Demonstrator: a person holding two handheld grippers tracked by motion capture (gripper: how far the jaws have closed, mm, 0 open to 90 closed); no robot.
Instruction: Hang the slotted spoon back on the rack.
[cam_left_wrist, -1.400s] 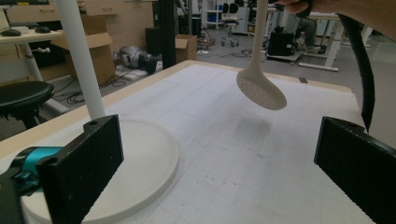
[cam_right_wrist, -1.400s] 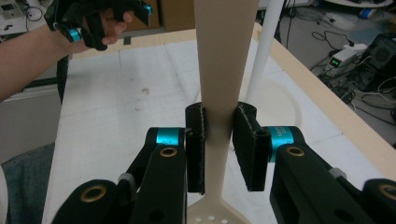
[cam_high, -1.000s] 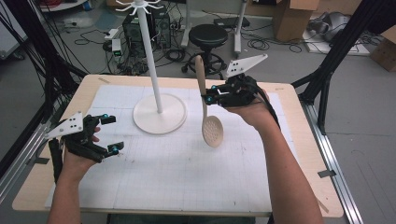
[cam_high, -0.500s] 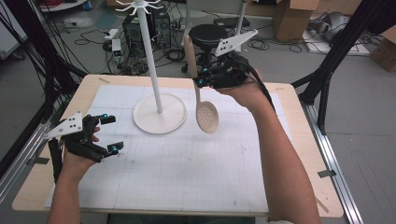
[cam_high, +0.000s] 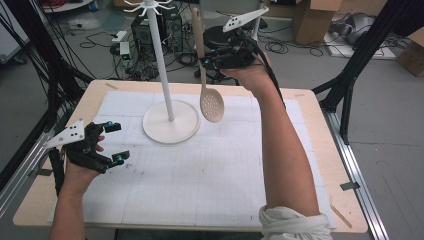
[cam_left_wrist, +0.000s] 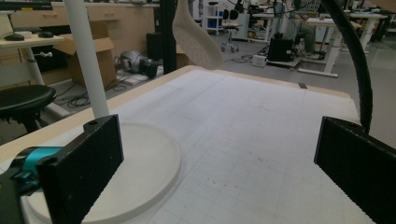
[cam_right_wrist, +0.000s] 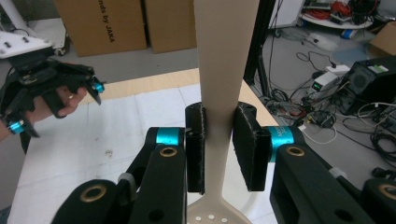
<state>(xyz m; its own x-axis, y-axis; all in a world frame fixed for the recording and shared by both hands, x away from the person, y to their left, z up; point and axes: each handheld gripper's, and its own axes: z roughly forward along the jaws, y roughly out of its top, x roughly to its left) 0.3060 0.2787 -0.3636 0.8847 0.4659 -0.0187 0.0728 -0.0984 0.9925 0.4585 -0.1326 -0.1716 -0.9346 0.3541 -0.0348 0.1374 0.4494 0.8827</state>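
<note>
One table (cam_high: 320, 150) carries one white gridded mat (cam_high: 200, 180) that covers most of the tabletop. One white stand (cam_high: 165, 75) rises from a round base (cam_high: 172, 131) near the far edge, left of the middle, with a ring of hooks (cam_high: 148, 7) at its top. There is one beige slotted spoon (cam_high: 202, 55) and there are two grippers.

The right gripper (cam_high: 207, 61) pinches the spoon by its handle above the far edge of the tabletop; in the right gripper view the two pads press on either side of the handle (cam_right_wrist: 219, 70). The spoon hangs upright, bowl down, clear of the mat, just beside the stand's pole and below the hooks. The left gripper (cam_high: 117, 142) rests near the left edge with its jaws spread wide and nothing between them. In the left gripper view the pole (cam_left_wrist: 86, 51) and base stand ahead of it, with the spoon's bowl (cam_left_wrist: 196, 39) hanging beyond them.

Compared with a second ago, the spoon and right gripper are higher and farther toward the far edge, the bowl now off the mat. The left gripper has kept its place.
</note>
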